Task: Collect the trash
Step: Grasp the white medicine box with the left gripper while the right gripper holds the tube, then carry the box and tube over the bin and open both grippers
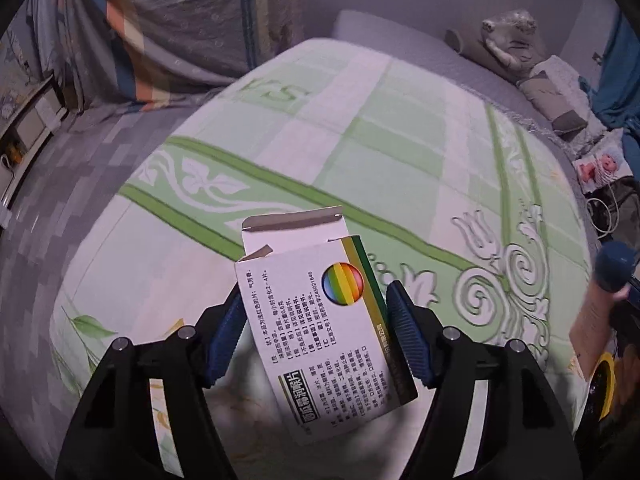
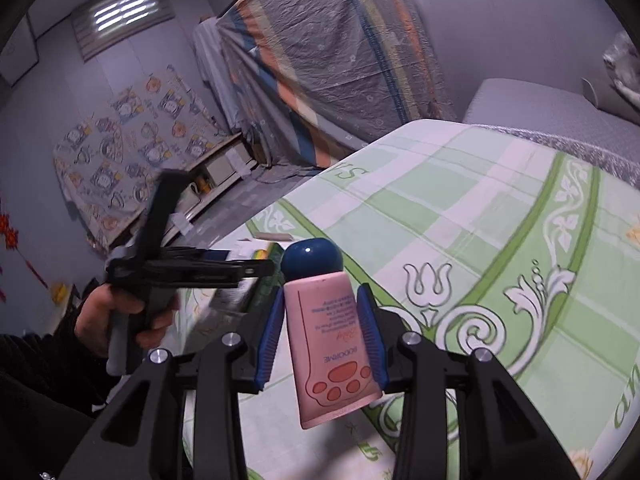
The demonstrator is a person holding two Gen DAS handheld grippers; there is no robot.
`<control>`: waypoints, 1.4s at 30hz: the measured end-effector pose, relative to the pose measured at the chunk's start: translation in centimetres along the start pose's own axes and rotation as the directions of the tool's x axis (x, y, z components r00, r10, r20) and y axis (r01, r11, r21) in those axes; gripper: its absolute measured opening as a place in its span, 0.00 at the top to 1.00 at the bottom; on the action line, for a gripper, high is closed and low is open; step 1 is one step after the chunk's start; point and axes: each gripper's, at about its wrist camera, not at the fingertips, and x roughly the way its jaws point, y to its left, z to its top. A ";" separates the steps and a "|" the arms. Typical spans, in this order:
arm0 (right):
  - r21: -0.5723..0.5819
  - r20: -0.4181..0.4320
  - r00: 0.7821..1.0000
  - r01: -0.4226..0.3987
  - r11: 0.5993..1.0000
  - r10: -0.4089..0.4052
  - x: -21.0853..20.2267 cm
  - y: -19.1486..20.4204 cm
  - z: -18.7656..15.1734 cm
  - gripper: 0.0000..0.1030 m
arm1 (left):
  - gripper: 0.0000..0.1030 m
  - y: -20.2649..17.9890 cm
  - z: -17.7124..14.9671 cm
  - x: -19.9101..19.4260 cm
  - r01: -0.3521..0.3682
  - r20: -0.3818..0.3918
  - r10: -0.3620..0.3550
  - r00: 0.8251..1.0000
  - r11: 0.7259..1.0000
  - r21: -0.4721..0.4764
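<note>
My left gripper point(image 1: 316, 320) is shut on a white medicine box point(image 1: 320, 328) with a rainbow circle, a green edge and an open top flap, held above the bed. My right gripper point(image 2: 324, 320) is shut on a pink tube point(image 2: 332, 344) with a dark blue round cap and a paw print, cap pointing away from me. In the right wrist view the left gripper point(image 2: 192, 268) shows at the left, held in a hand, with the box point(image 2: 260, 264) partly hidden behind it. The tube's blue cap point(image 1: 614, 266) shows at the right edge of the left wrist view.
A bed with a green and white patterned blanket point(image 1: 360, 152) lies under both grippers. Pillows and folded cloths point(image 1: 532, 80) sit at its far right. A plastic-covered hanging cloth point(image 2: 340, 52) and a low shelf point(image 2: 216, 176) stand beyond the bed's left side.
</note>
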 end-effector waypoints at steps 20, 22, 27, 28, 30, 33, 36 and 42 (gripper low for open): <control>0.606 0.236 0.667 0.468 0.643 -0.707 -30.0 -4.6 -18.9 0.66 | 0.35 -31.1 -7.9 -13.7 0.247 0.248 -0.550 0.797 0.672 0.698; 0.655 0.208 0.623 0.484 0.580 -0.754 -31.2 -5.4 -21.4 0.66 | 0.35 -33.8 -9.3 -13.4 0.296 0.193 -0.594 0.781 0.624 0.723; 0.773 0.119 0.565 0.464 0.434 -0.817 -32.9 -6.9 -27.5 0.66 | 0.34 -41.6 -13.4 -10.0 0.434 -0.017 -0.653 0.757 0.484 0.760; 0.788 0.104 0.558 0.458 0.410 -0.823 -33.0 -7.2 -28.5 0.66 | 0.34 -43.0 -14.3 -9.1 0.450 -0.056 -0.646 0.761 0.464 0.763; 0.811 0.077 0.548 0.452 0.372 -0.833 -33.2 -7.9 -29.9 0.66 | 0.34 -45.3 -16.0 -7.6 0.475 -0.109 -0.640 0.761 0.434 0.766; 0.836 0.032 0.538 0.448 0.317 -0.842 -33.9 -9.1 -31.9 0.64 | 0.31 -46.7 -17.5 -6.4 0.489 -0.132 -0.632 0.764 0.434 0.756; 0.852 -0.044 0.479 0.477 0.218 -0.877 -35.0 -9.4 -33.0 0.51 | 0.14 -45.5 -16.4 -6.0 0.534 -0.134 -0.642 0.754 0.482 0.694; 0.791 -0.024 0.335 0.583 0.187 -0.942 -34.4 -4.4 -31.0 0.16 | 0.08 -37.2 -13.7 -9.2 0.441 0.114 -0.670 0.734 0.597 0.671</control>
